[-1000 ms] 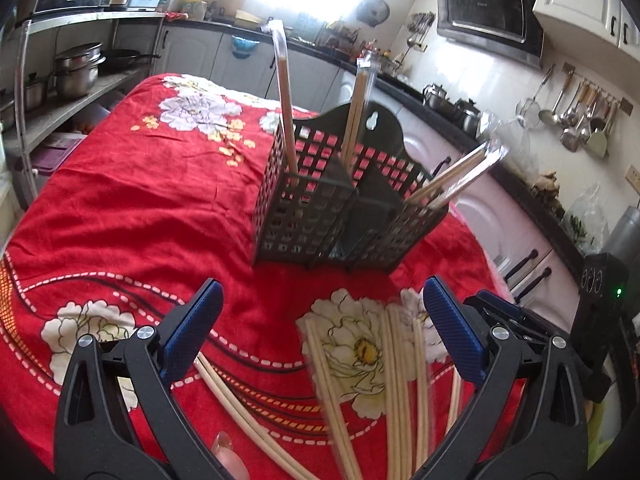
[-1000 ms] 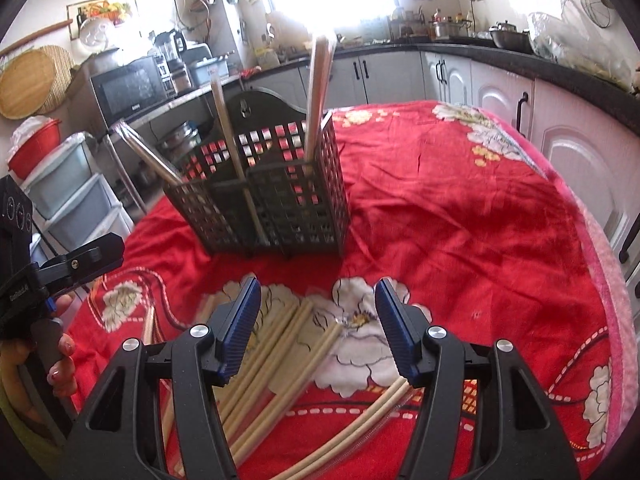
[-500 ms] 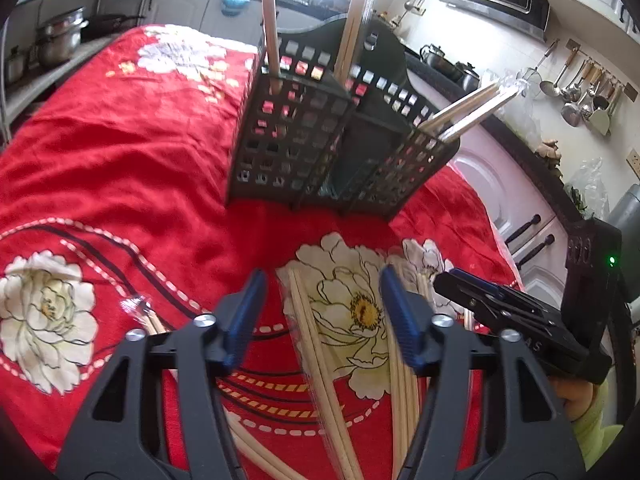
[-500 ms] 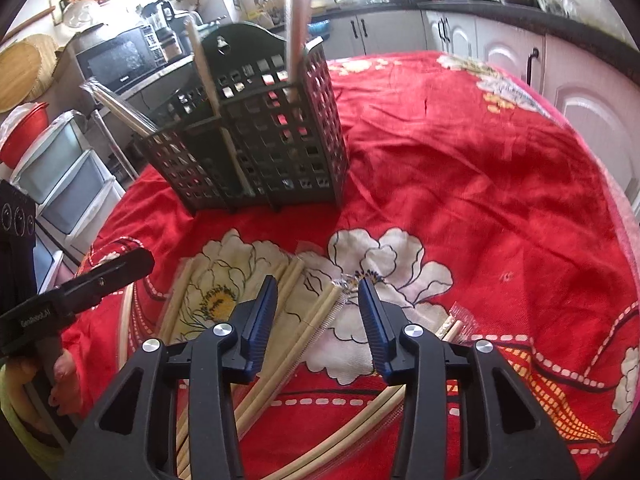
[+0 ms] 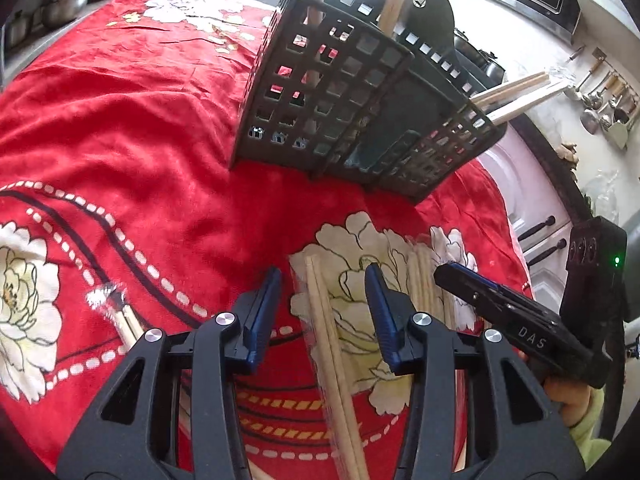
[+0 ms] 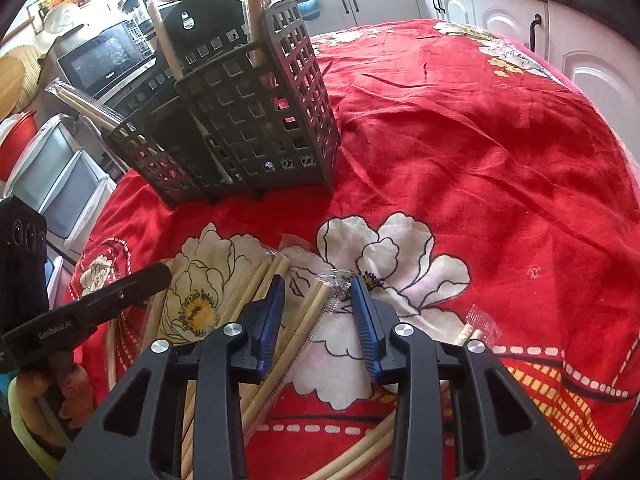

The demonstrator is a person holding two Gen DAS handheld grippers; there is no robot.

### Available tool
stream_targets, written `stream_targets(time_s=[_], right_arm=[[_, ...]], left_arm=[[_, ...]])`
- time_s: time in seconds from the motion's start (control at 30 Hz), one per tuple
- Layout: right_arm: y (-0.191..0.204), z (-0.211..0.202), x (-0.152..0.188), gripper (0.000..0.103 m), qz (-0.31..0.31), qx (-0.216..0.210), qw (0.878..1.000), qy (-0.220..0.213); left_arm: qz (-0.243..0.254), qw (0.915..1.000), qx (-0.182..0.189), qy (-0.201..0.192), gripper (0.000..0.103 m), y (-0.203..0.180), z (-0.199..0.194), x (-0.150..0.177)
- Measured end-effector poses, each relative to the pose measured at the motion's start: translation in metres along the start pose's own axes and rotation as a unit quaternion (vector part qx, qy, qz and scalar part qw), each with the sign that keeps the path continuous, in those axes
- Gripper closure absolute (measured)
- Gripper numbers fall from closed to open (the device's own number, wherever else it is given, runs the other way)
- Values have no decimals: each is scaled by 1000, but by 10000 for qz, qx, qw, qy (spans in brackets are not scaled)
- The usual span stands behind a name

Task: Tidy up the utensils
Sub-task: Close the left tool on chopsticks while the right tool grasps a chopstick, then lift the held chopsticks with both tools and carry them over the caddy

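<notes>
A dark perforated utensil caddy stands on the red flowered cloth; it also shows in the right wrist view. Several wrapped chopstick pairs stick out of its compartments. More wrapped pairs lie flat on the cloth. My left gripper is open, low over the cloth, its jaws on either side of one wrapped pair. My right gripper is open, its jaws on either side of another wrapped pair. Each gripper shows in the other's view, the right one and the left one.
The cloth covers a round table. More chopstick pairs lie at the left and near the front edge. Kitchen cabinets, a microwave and hanging ladles surround the table.
Both grippers have dropped toward the cloth and moved forward. Each has narrowed from wide open and now has a wrapped chopstick pair between its jaws.
</notes>
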State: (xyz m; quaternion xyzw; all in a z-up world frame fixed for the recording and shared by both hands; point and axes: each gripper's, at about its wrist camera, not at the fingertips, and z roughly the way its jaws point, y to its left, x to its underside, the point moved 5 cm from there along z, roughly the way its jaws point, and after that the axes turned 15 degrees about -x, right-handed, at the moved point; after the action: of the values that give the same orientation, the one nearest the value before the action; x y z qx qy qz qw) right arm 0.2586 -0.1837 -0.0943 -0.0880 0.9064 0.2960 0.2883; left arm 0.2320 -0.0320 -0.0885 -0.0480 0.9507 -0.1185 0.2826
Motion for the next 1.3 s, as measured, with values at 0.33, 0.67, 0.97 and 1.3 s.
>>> stream_targets(time_s=[0.33, 0.67, 0.97, 1.3], right_arm=[[-5, 0, -4, 90, 88, -91, 9999, -94], [1, -19, -10, 93, 161, -530, 9972, -496], [26, -54, -24, 94, -182, -746, 9915, -1047], [48, -97, -45, 96, -499, -706, 9829, -1624]], left_arm=[[413, 9980, -455, -136, 82, -17, 9, -4], [231, 9993, -183, -225, 97, -13, 2, -7], [290, 9948, 104, -975, 98, -23, -52, -28], [324, 9856, 251, -1643, 100, -36, -99, -49]])
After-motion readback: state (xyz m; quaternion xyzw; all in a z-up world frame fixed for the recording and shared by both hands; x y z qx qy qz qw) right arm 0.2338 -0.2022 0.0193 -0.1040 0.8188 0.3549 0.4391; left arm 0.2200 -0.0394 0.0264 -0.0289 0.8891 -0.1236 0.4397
